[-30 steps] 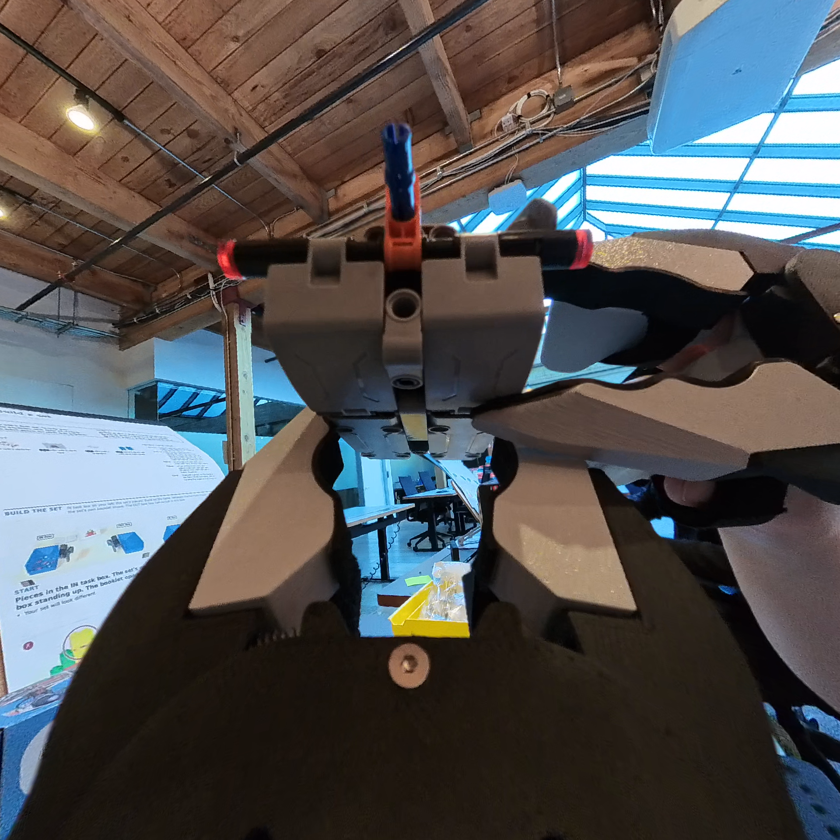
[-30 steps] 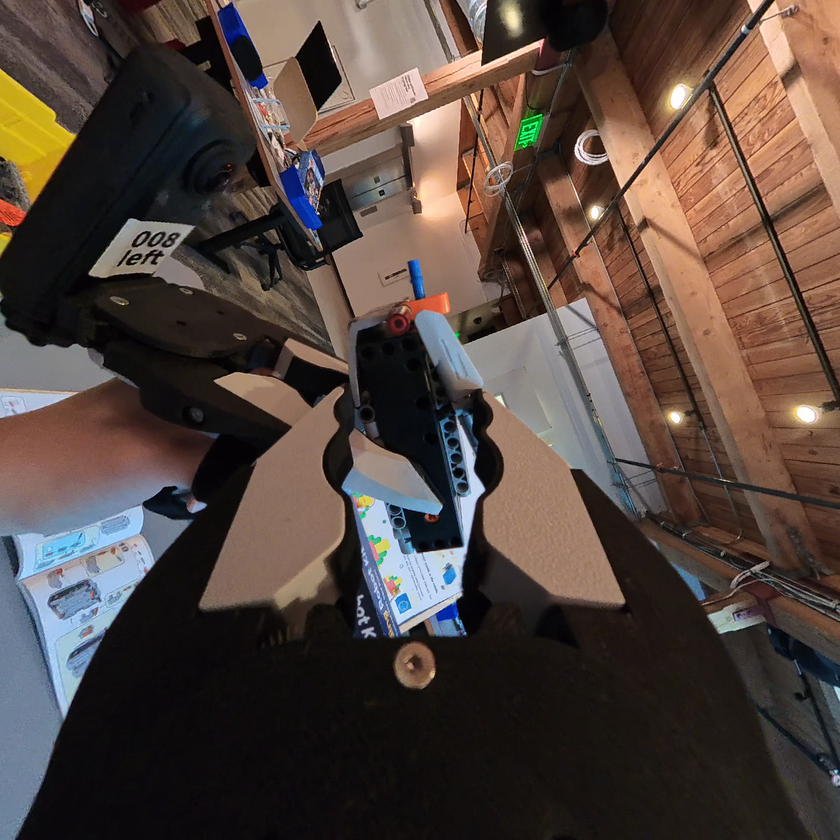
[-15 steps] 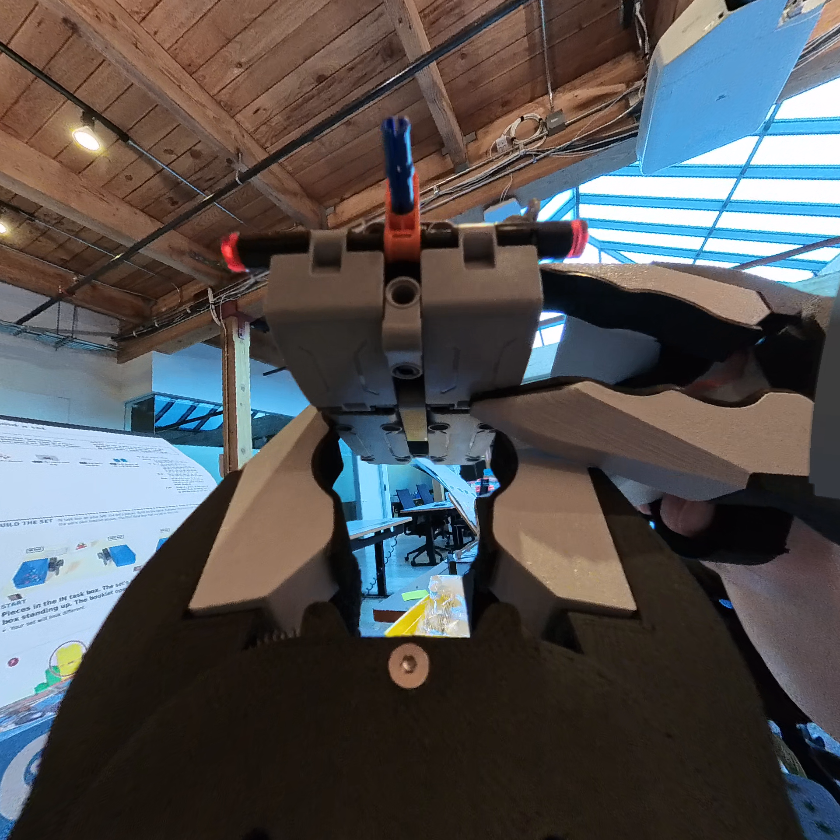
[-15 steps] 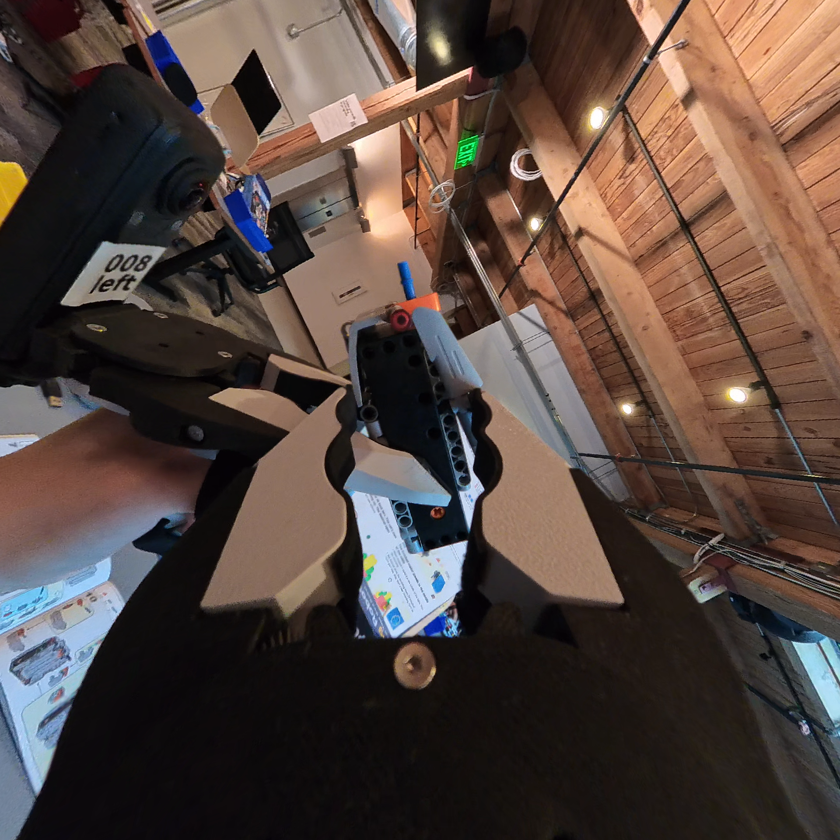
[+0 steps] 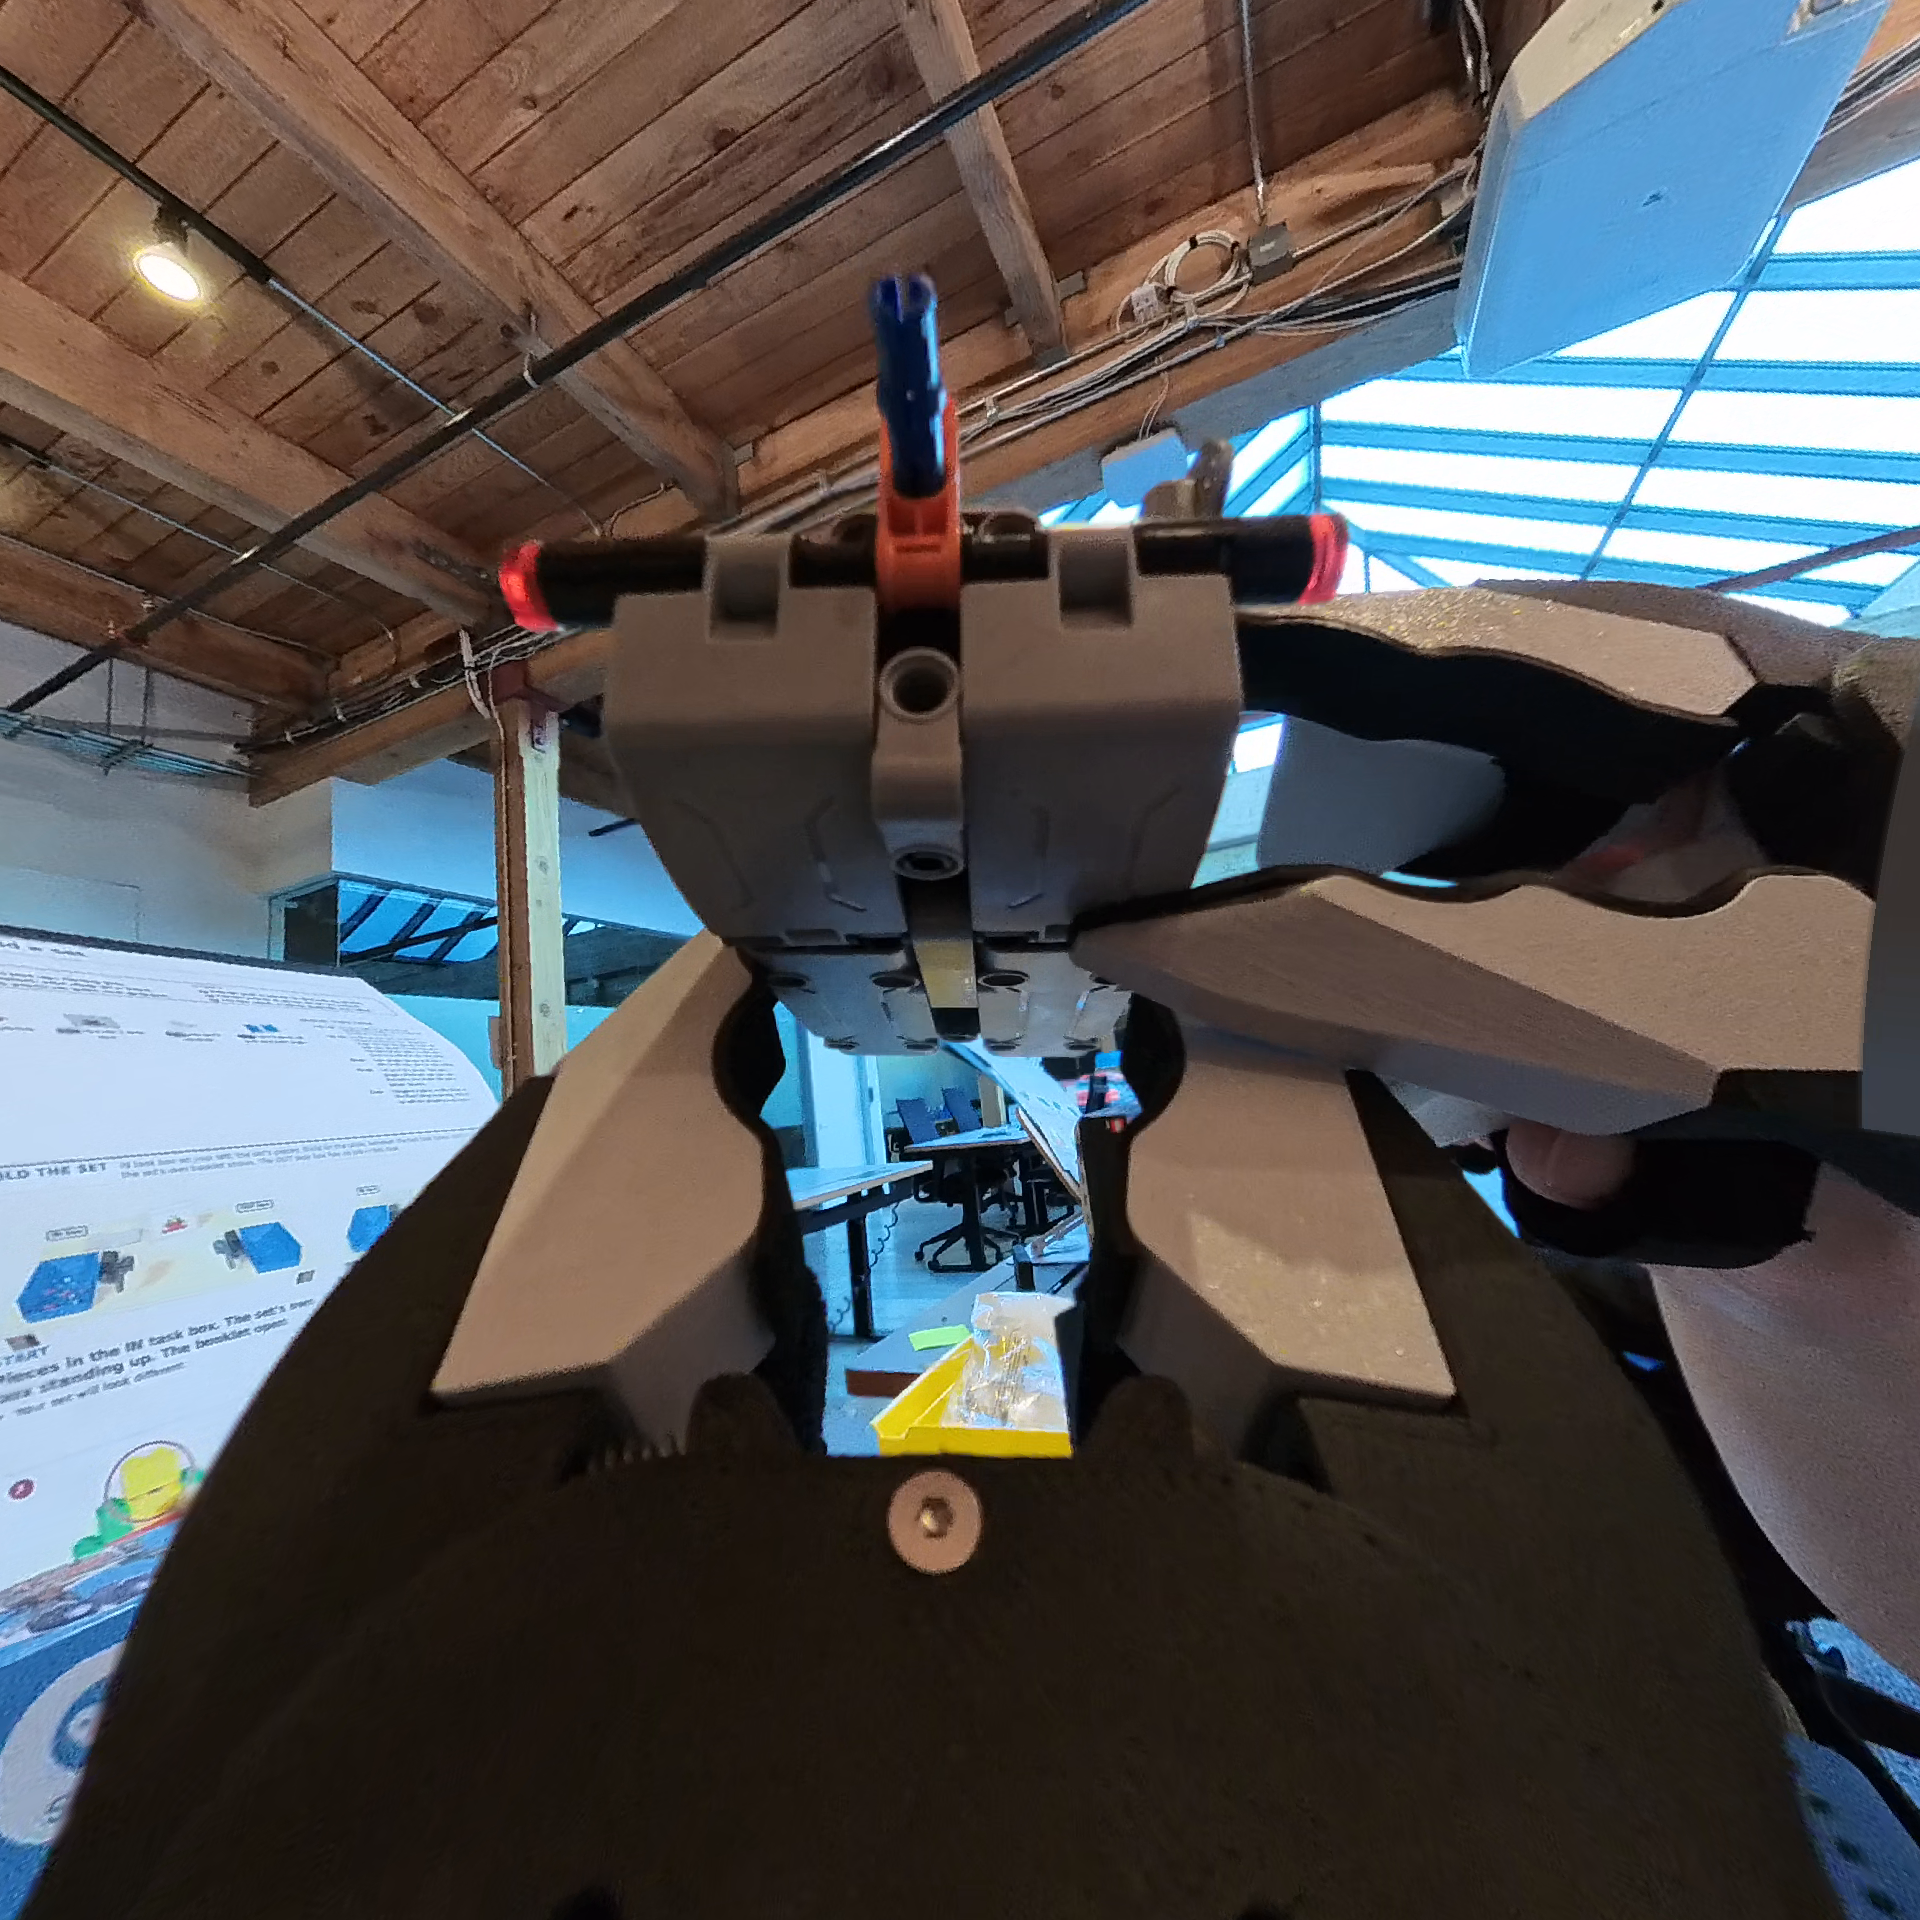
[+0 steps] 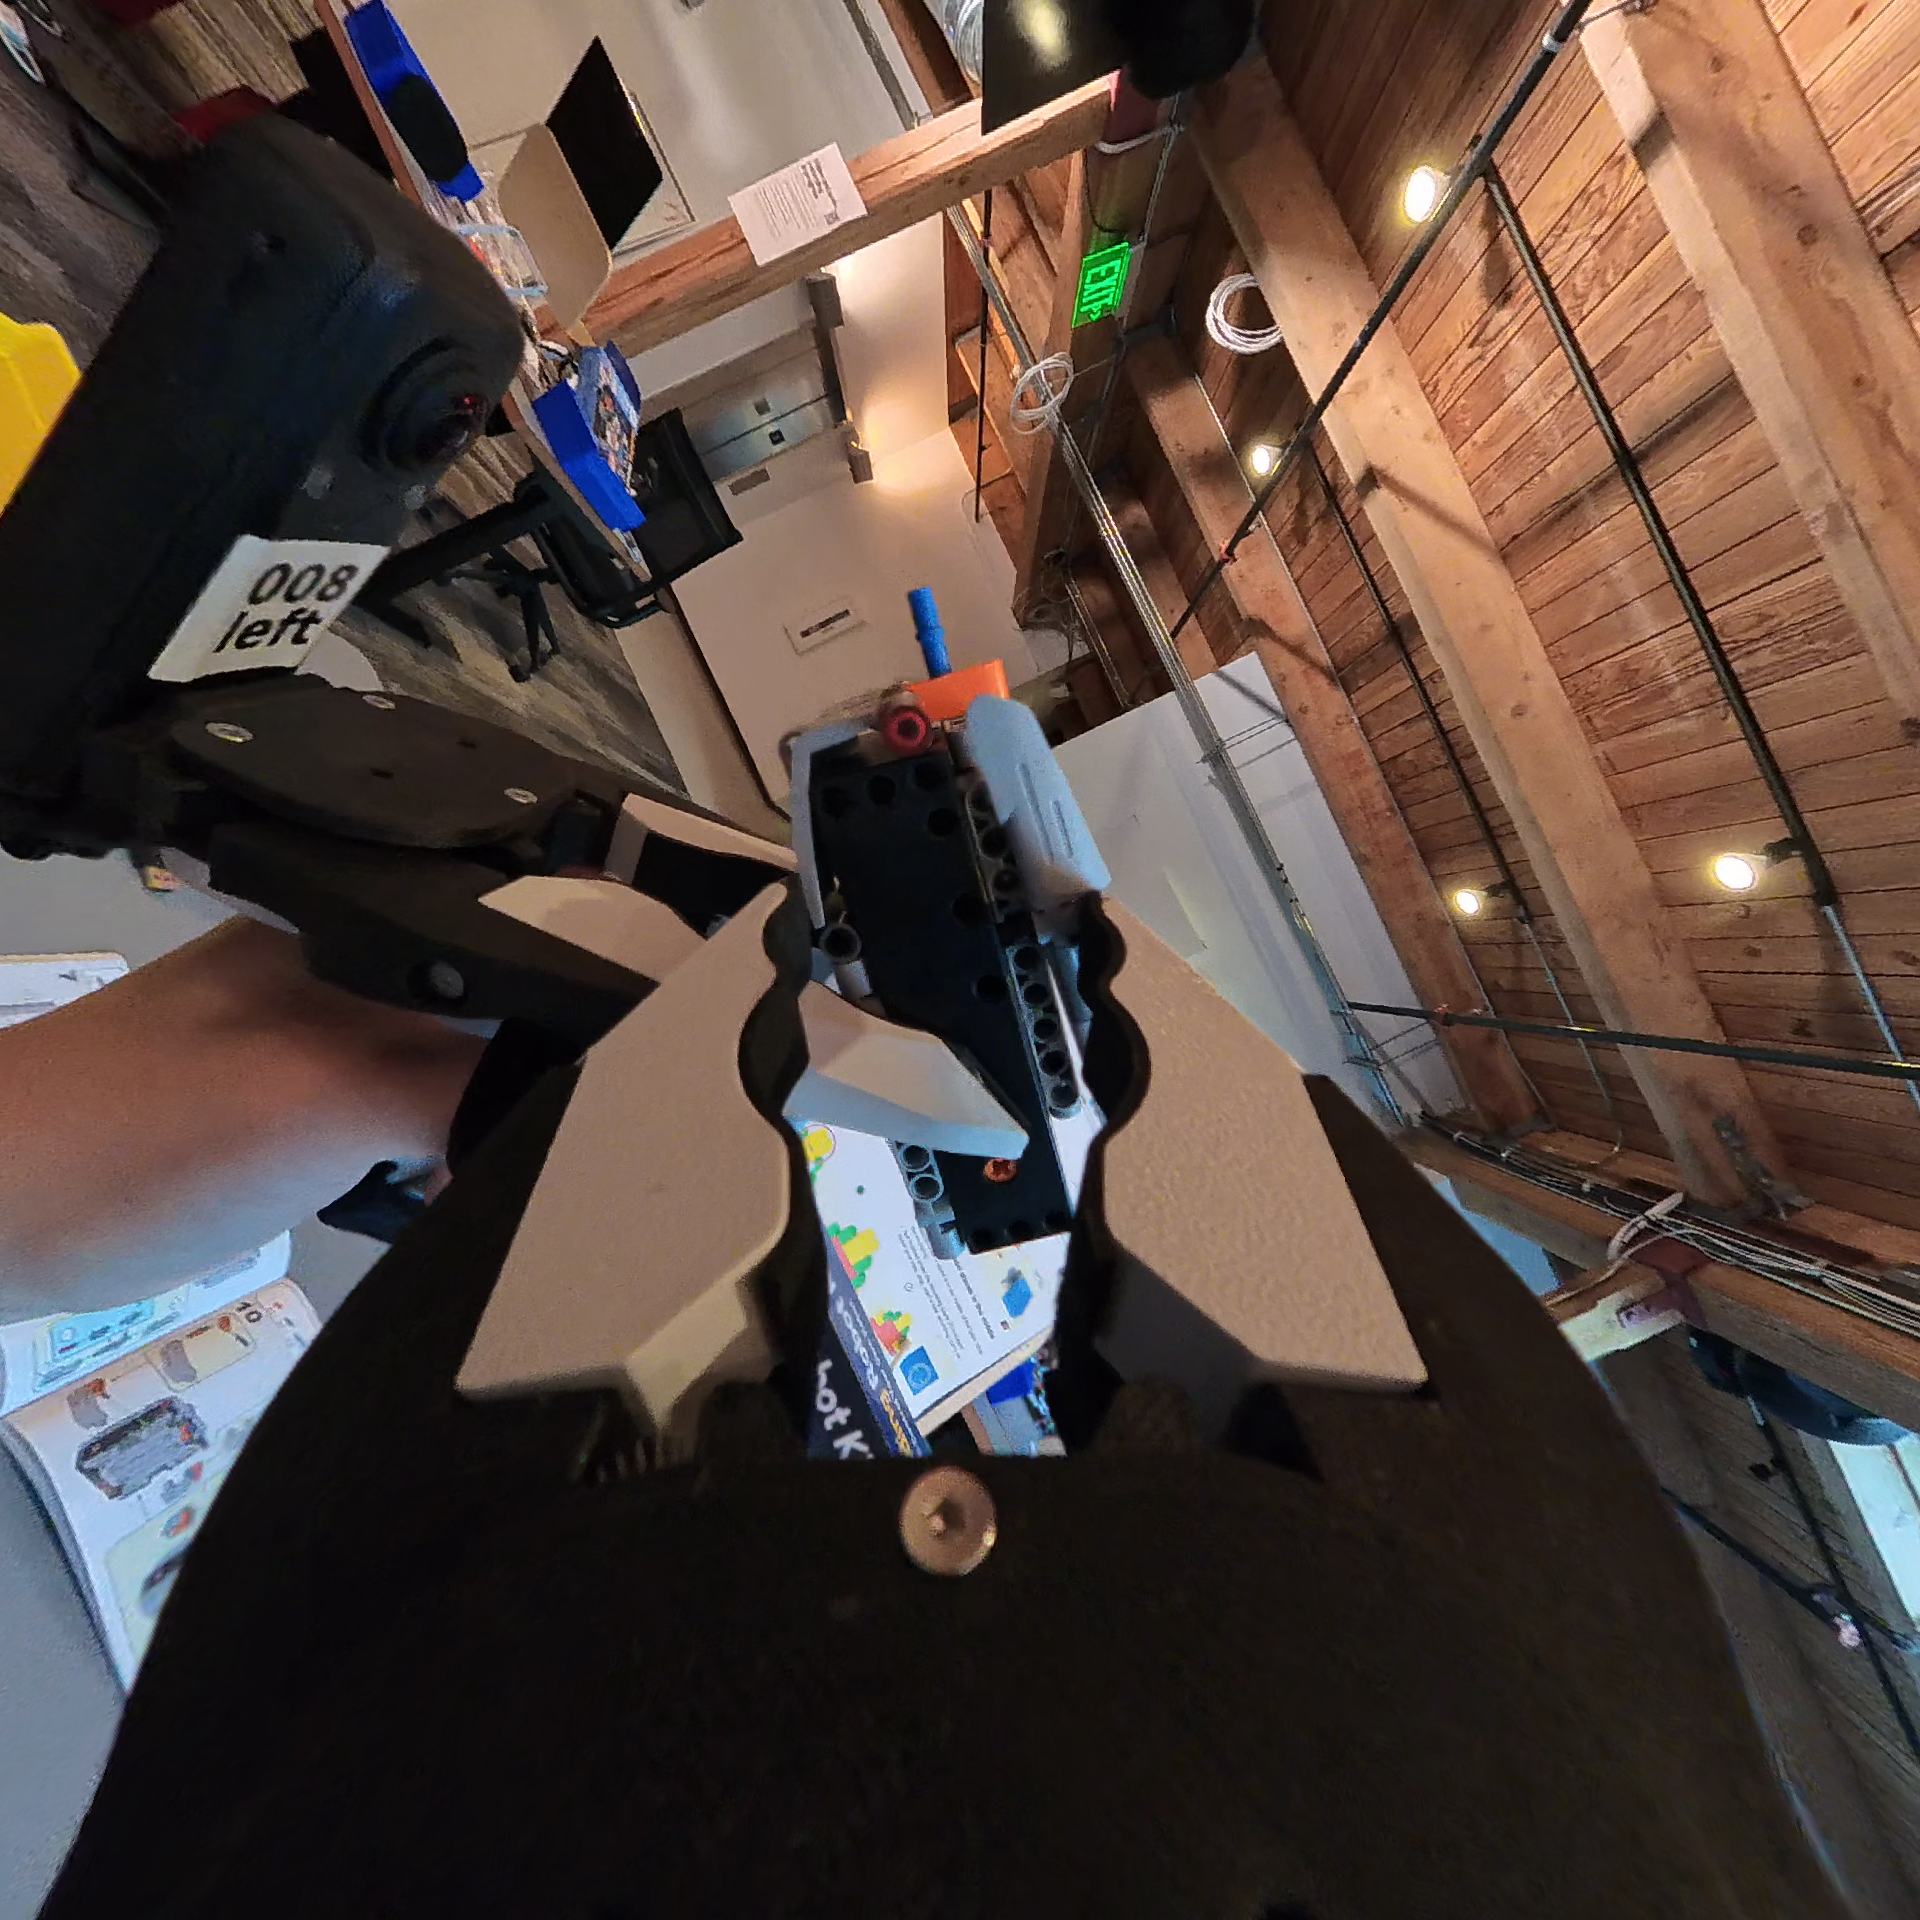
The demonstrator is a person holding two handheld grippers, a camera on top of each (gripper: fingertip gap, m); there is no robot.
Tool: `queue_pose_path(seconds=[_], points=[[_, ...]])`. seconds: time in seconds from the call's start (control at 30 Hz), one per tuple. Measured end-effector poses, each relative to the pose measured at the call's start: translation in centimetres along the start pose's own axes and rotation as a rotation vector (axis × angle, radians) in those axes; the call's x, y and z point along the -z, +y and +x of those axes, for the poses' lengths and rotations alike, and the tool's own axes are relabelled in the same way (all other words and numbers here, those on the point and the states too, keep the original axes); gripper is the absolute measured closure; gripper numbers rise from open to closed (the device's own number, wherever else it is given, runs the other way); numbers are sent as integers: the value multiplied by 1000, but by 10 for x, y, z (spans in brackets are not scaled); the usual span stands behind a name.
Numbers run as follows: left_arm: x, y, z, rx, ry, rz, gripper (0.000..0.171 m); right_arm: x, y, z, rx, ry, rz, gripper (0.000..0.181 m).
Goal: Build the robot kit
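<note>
- The left gripper (image 5: 940,1023) is closed on the near end of a grey and black brick model (image 5: 920,790), which is lifted high in the air under the wooden ceiling (image 5: 582,156).
- Both of its fingers press the narrow lower part of the model from left and right.
- The right gripper (image 6: 940,997) also holds the same model (image 6: 935,935), closed to a narrow gap around the black side with holes.
- In the left wrist view the right gripper (image 5: 1455,894) comes in from the right, and one of its fingers touches the model at the right lower edge.
- In the right wrist view one finger (image 6: 894,1081) of the left gripper lies across the black side of the model.
- On the far end of the model stands an orange piece (image 5: 914,530) with a blue pin (image 5: 904,364) in it.
- A black axle with red ends (image 5: 525,587) goes across the far end, left to right.
- Near the bottom of the left wrist view a yellow bin (image 5: 966,1403) shows between the fingers, far below.
- A white instruction poster (image 5: 187,1195) stands at the left.
- An open building booklet (image 6: 125,1413) lies at the left in the right wrist view.
</note>
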State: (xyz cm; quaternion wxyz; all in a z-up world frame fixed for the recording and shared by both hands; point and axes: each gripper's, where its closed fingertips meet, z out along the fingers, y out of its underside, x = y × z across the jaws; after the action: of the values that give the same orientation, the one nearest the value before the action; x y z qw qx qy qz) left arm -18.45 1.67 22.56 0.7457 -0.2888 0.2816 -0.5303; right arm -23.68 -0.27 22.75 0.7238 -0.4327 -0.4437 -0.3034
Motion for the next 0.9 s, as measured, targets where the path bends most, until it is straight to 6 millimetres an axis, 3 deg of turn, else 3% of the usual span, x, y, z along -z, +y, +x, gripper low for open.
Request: queue_pose_path(seconds=[0.57, 0.73, 0.9], points=[[0, 0, -6, 4, -16, -20, 108, -6, 3, -4, -15, -65, -31, 138], [-6, 5, -4, 245, 58, -6, 107, -12, 3, 1, -132, -78, 32, 137], [-7, 18, -14, 376, 53, -19, 107, -25, 15, -3, -172, -113, -28, 137]])
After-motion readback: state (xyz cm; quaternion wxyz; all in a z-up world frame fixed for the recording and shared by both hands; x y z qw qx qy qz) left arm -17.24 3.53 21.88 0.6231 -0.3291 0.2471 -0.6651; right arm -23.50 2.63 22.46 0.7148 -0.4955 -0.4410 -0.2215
